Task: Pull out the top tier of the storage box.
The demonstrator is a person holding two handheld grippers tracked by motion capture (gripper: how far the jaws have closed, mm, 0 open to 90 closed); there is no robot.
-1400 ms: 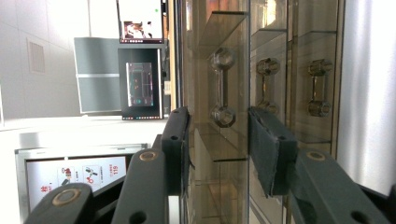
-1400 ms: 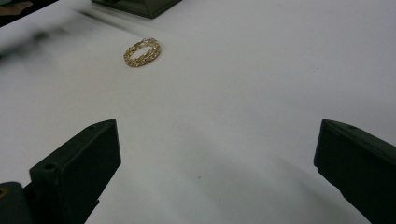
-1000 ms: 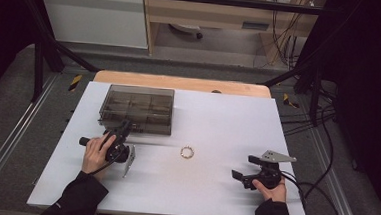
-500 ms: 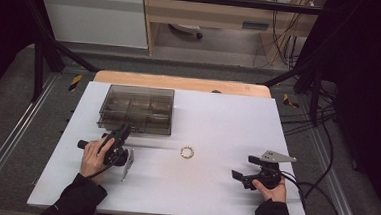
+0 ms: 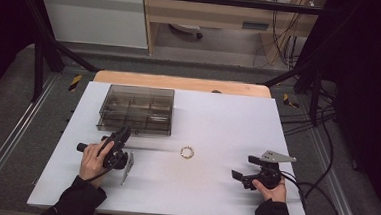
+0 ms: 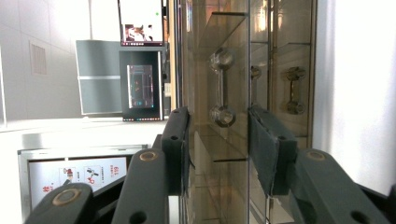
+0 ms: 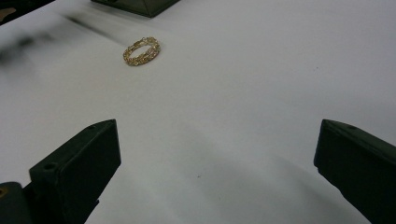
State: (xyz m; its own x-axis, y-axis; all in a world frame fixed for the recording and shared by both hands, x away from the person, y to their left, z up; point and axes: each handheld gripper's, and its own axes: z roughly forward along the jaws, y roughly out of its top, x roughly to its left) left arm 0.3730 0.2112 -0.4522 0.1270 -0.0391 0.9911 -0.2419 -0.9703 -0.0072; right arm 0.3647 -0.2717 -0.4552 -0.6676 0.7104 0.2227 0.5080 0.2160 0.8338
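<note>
1. box (image 5: 136,109), clear and compartmented, lies toward the far left corner of the tabletop (image 5: 213,199).
2. left gripper (image 5: 122,136), turned on its side, sits at the box's near edge; jaws part-open, straddling the box's latch (image 6: 222,87) without pressing it.
3. bracelet (image 5: 187,151), gold, lies mid-tabletop, apart from the box.
4. right gripper (image 5: 238,175) rests near the right near corner, jaws wide, nothing between them.

A white sheet (image 5: 217,124) is covering the desk (image 5: 180,83), leaving a wooden strip bare at the far edge. A white cabinet (image 5: 94,16) is standing beyond it. Cables (image 5: 282,38) are hanging beyond the far right corner.
</note>
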